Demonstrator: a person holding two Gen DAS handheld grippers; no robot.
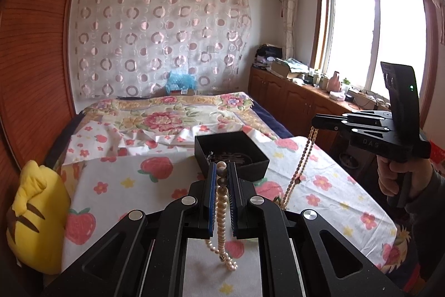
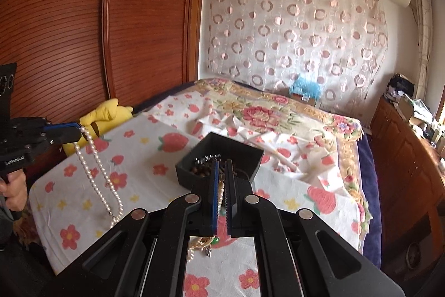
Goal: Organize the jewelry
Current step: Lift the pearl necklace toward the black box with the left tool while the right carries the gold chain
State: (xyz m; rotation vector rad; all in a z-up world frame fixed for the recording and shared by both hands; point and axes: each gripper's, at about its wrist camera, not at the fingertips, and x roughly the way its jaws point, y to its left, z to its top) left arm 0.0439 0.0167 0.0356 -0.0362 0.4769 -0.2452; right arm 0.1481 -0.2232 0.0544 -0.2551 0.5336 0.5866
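My left wrist camera looks forward and slightly down along its fingers across the bed [image 1: 172,113]; my right wrist camera looks likewise from the other side. Both share the nearby black box [image 1: 230,151], bed and curtained wall [image 2: 292,27].

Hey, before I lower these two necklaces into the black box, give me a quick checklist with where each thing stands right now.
1. Left gripper clamped on the pearl necklace: ok, jaws shut on the strand.
2. Right gripper clamped on the gold bead necklace: ok.
3. Pearl necklace clear of the strawberry-print sheet: cannot tell, its low end hangs close to the cloth.
4. Gold bead necklace clear of the sheet: cannot tell, its lower end is hidden behind the left gripper.
5. Black box open: ok, no lid on it.
6. Room in the box: cannot tell, brown beads already lie inside.
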